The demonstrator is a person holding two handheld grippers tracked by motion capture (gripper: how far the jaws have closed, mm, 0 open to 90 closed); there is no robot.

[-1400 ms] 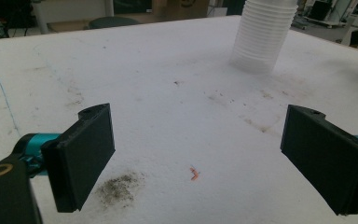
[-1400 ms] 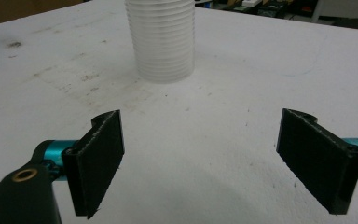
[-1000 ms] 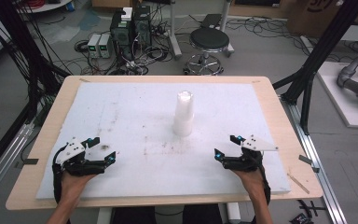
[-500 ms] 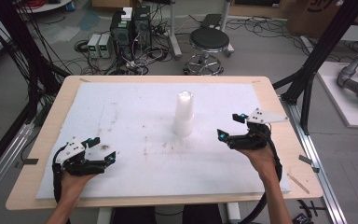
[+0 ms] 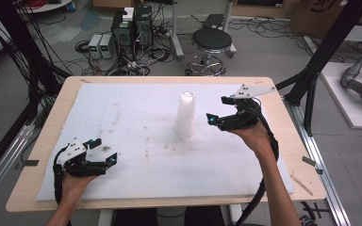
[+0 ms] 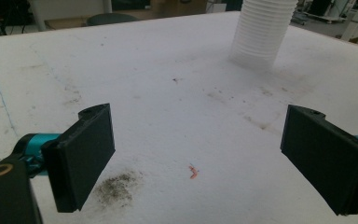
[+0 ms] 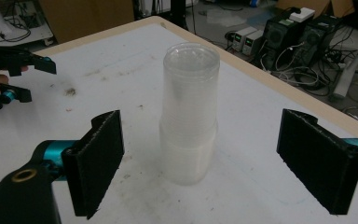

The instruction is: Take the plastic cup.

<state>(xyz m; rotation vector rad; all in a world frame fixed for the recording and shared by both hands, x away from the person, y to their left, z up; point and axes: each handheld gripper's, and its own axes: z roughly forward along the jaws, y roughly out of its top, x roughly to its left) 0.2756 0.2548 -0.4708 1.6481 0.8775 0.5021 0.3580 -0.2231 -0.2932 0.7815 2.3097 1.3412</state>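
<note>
The stack of clear plastic cups (image 5: 185, 116) stands upside down just past the middle of the white-padded surface (image 5: 136, 117), bases up, rims down, its long axis straight up with no lean to speak of. From the stack, the right gripper (image 5: 216, 119) sits at three o'clock, raised off the pad, jaws spread wide and aimed at it; in the right gripper view the cups (image 7: 189, 119) stand squarely between the two black pads, touching neither. Down at about seven o'clock from the stack, well apart from it, the left gripper (image 5: 104, 153) rests low near the front edge, jaws likewise wide apart with nothing between them, and in its own view the ribbed lower rims of the stack (image 6: 262, 30) show at roughly one o'clock across the stained pad. Now, the handling: these look thin-walled, very light, smooth and a touch slippery, so a hard squeeze would likely buckle the wall, and a sideways nudge could tip the whole column or slide it. The nested section, where the walls double up, looks the stiffest place to take hold, so mid-height or lower seems the better bet, pads closing on opposite sides. A grip near the top risks lifting off just a few cups and leaving the rest behind.
</note>
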